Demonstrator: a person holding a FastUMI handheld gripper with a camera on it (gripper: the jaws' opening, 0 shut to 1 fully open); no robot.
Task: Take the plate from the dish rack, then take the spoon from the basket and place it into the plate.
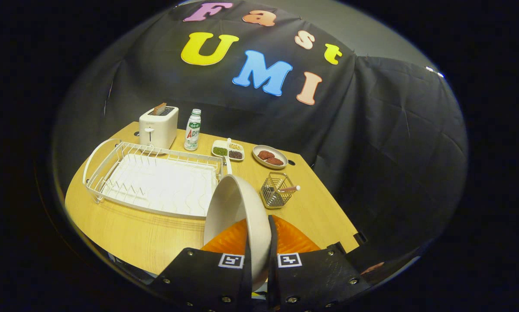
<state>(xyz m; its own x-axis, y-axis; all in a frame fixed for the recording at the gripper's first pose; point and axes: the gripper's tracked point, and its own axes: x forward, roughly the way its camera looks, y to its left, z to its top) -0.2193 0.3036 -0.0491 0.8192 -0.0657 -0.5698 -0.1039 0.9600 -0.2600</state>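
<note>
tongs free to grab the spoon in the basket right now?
Probably not. The tongs are shut on the plate, held on edge over the table. The spoon sticks out of the basket just beyond, unobstructed, but the plate must go down first.

My one camera, riding above my fingers

It looks forward and down along my fingers (246, 255) from above the near edge of the table (125, 234), facing the booth's black wall. The plate (235, 208) just ahead sits very close to the lens; the dish rack (155, 182), basket (277, 190) and toaster (157, 126) lie beyond.
</note>
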